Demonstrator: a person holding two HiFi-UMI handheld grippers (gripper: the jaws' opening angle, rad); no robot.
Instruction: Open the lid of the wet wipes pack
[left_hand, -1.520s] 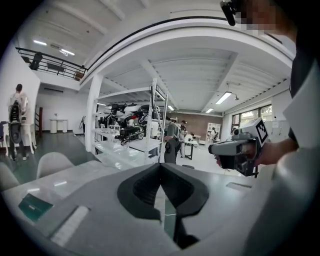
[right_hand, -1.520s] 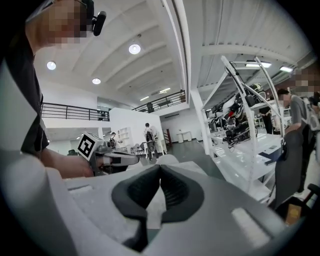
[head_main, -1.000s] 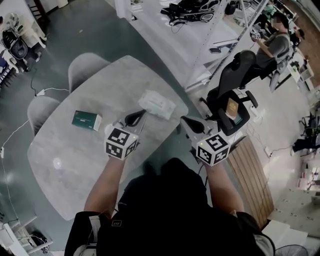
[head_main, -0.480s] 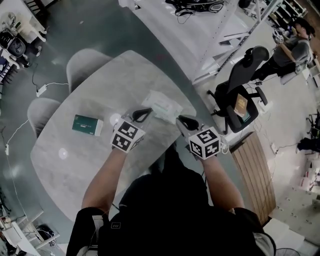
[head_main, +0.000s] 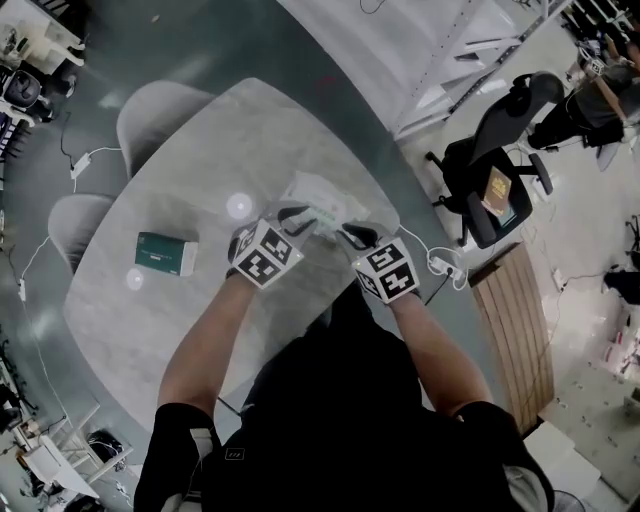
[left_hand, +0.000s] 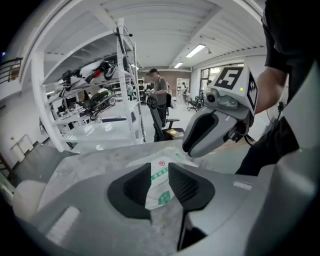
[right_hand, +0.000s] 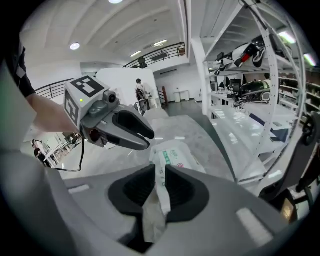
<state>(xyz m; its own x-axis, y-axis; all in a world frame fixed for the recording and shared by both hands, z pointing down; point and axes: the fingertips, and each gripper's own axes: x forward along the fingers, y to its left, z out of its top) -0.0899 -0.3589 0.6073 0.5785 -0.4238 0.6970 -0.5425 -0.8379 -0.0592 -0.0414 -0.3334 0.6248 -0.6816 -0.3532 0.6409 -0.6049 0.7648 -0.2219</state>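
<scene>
Both the left tongs (head_main: 298, 214) and the right tongs (head_main: 350, 234) have dropped onto the white plastic wet wipes pack (head_main: 322, 196). The left jaws, shut before, are opening, with the pack's end between them.

We see the wet wipes pack (head_main: 318, 203) lying flat on the desk (head_main: 190, 330), close to the desk's far right edge. It is a soft white pouch, slightly crumpled, with green print and a small red mark on its upward face. Its top looks flat and shut. Its long side slants from far left to near right.

Grey table (head_main: 200, 150) with wipes pack (head_main: 320, 193), green box (head_main: 165, 253)
</scene>
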